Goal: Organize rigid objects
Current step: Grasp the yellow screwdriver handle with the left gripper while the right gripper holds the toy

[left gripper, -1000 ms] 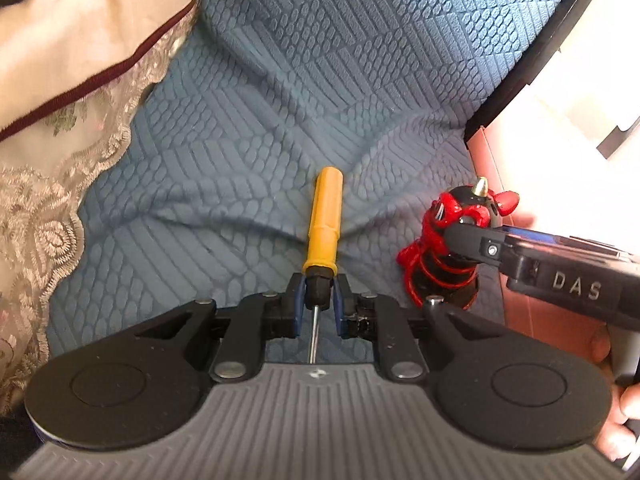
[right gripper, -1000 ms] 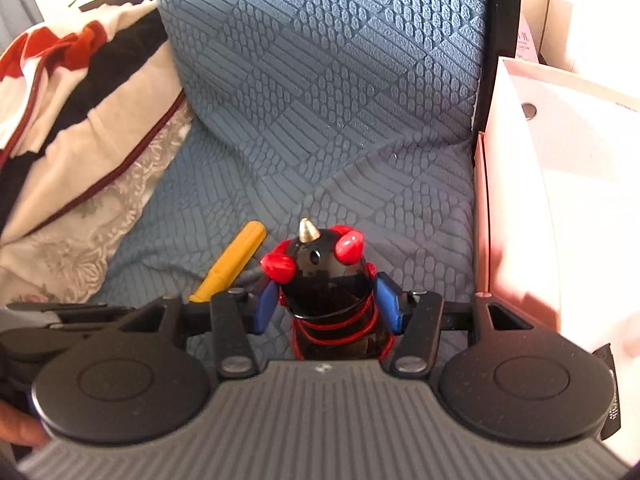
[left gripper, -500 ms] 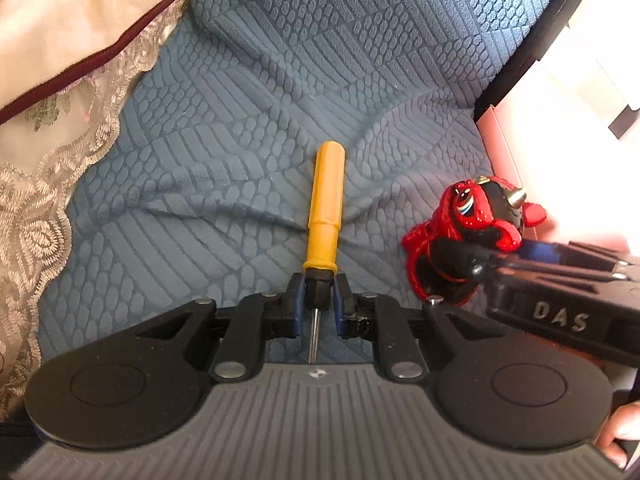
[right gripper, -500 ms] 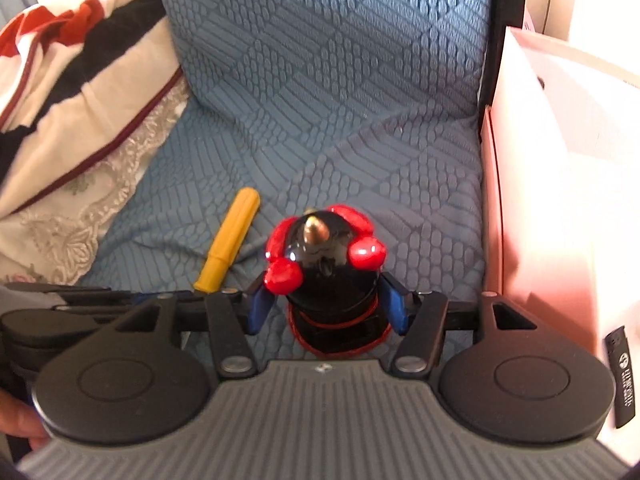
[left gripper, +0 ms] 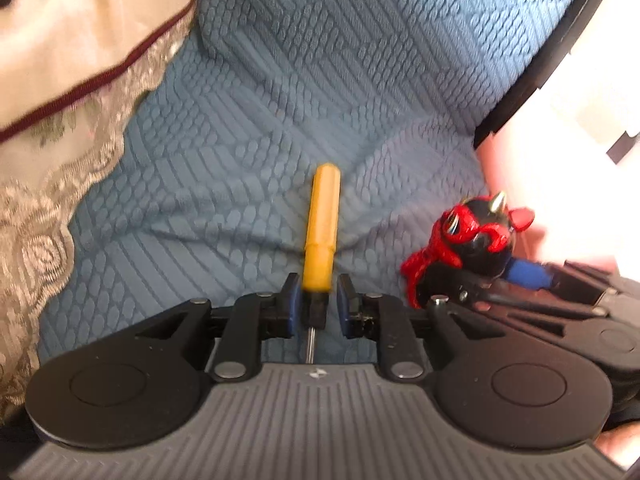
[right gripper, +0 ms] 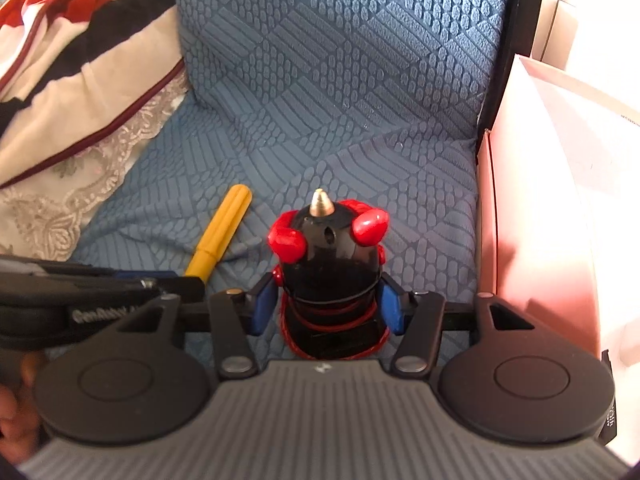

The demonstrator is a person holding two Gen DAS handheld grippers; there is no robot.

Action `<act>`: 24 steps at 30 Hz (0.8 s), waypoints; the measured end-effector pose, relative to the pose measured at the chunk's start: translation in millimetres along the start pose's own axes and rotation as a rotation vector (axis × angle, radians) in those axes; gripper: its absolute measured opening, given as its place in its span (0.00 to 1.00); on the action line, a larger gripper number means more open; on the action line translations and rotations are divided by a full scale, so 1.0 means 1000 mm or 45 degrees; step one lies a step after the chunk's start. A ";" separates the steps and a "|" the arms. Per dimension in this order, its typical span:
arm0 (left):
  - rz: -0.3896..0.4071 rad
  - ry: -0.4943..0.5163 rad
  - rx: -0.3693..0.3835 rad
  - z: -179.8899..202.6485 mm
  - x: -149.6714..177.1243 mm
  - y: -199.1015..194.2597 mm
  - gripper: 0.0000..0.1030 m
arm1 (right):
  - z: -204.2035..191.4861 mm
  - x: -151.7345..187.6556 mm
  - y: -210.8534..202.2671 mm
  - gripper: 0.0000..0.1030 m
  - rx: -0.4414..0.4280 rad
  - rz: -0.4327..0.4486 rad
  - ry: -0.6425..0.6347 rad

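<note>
Blue cushion (right gripper: 340,92) under screwdriver (left gripper: 320,232), toy (right gripper: 332,264).

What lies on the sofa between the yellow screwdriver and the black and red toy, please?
Only bare blue sofa cover separates the screwdriver from the toy, clearest in the right wrist view.

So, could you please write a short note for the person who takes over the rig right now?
Left gripper: jaws are opening; the yellow-handled screwdriver lies between them on the blue seat cushion, and gaps show at both pads.
Right gripper: shut on the black and red figurine, which is upright.
Pink box stands to the right of the cushion.
Done: the figurine is gripped.
Left: neither item is put away yet; the pictures do not show where they belong, perhaps the box.
</note>
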State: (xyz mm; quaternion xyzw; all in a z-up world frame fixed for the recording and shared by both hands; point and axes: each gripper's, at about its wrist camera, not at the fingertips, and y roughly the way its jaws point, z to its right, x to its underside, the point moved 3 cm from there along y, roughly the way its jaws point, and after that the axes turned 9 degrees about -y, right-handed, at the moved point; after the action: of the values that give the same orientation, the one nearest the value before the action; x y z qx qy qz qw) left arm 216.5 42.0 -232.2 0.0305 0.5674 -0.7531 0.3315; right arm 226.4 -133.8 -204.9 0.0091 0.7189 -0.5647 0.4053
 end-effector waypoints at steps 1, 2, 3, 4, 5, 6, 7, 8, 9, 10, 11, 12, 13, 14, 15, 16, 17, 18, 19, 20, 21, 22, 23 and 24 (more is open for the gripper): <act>0.015 -0.009 0.010 0.000 -0.003 -0.001 0.25 | 0.000 0.000 0.000 0.55 0.004 0.002 0.003; 0.025 -0.021 0.025 -0.001 -0.006 -0.002 0.26 | 0.001 0.000 0.000 0.55 0.008 0.005 0.010; 0.032 -0.034 0.042 -0.001 -0.009 -0.003 0.27 | 0.002 -0.001 0.001 0.55 0.011 0.011 0.018; 0.039 -0.044 0.056 -0.001 -0.013 -0.002 0.27 | 0.002 -0.001 0.000 0.55 0.015 0.017 0.025; 0.044 -0.052 0.064 -0.001 -0.016 -0.002 0.27 | 0.003 -0.002 0.000 0.55 0.020 0.022 0.029; 0.049 -0.058 0.071 0.000 -0.019 0.000 0.27 | 0.004 -0.003 -0.001 0.55 0.024 0.027 0.036; 0.049 -0.056 0.079 0.002 -0.021 0.002 0.27 | 0.004 -0.003 -0.001 0.54 0.028 0.033 0.042; 0.044 -0.046 0.086 0.004 -0.022 0.004 0.27 | 0.005 -0.004 -0.002 0.54 0.030 0.039 0.048; 0.037 -0.032 0.084 0.006 -0.023 0.007 0.27 | 0.006 -0.004 -0.002 0.53 0.035 0.043 0.053; 0.032 -0.019 0.078 0.008 -0.024 0.009 0.27 | 0.008 -0.004 -0.003 0.53 0.043 0.045 0.058; 0.026 -0.004 0.069 0.010 -0.024 0.012 0.27 | 0.008 -0.005 -0.003 0.53 0.053 0.050 0.058; 0.025 0.009 0.055 0.011 -0.024 0.014 0.28 | 0.009 -0.005 -0.003 0.51 0.064 0.054 0.053; 0.022 0.020 0.041 0.012 -0.024 0.016 0.27 | 0.009 -0.006 -0.004 0.50 0.074 0.062 0.045; 0.021 0.032 0.032 0.013 -0.024 0.018 0.27 | 0.010 -0.007 -0.004 0.50 0.078 0.066 0.041; 0.024 0.041 0.020 0.014 -0.024 0.019 0.27 | 0.010 -0.008 -0.004 0.49 0.077 0.066 0.040; 0.028 0.051 0.014 0.015 -0.023 0.019 0.27 | 0.010 -0.008 -0.004 0.49 0.073 0.063 0.038; 0.029 0.061 0.009 0.015 -0.022 0.020 0.27 | 0.009 -0.008 -0.004 0.49 0.073 0.059 0.031; 0.030 0.073 0.004 0.016 -0.021 0.021 0.27 | 0.009 -0.008 -0.004 0.49 0.073 0.056 0.025; 0.032 0.087 -0.004 0.017 -0.020 0.022 0.27 | 0.008 -0.008 -0.004 0.49 0.072 0.054 0.022; 0.032 0.103 -0.013 0.018 -0.018 0.022 0.27 | 0.007 -0.007 -0.005 0.49 0.074 0.052 0.019; 0.032 0.120 -0.024 0.019 -0.017 0.023 0.27 | 0.007 -0.007 -0.005 0.49 0.074 0.051 0.015; 0.035 0.133 -0.035 0.020 -0.015 0.023 0.27 | 0.006 -0.006 -0.005 0.49 0.074 0.049 0.011; 0.038 0.141 -0.043 0.020 -0.014 0.024 0.27 | 0.006 -0.005 -0.006 0.49 0.074 0.046 0.007; 0.041 0.145 -0.051 0.020 -0.013 0.024 0.27 | 0.005 -0.005 -0.005 0.49 0.073 0.042 0.006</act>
State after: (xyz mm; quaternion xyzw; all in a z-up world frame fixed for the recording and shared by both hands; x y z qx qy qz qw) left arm 246.3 27.3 -239.3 0.0757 0.5996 -0.7334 0.3112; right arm 230.3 -137.1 -198.0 0.0341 0.7031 -0.5782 0.4125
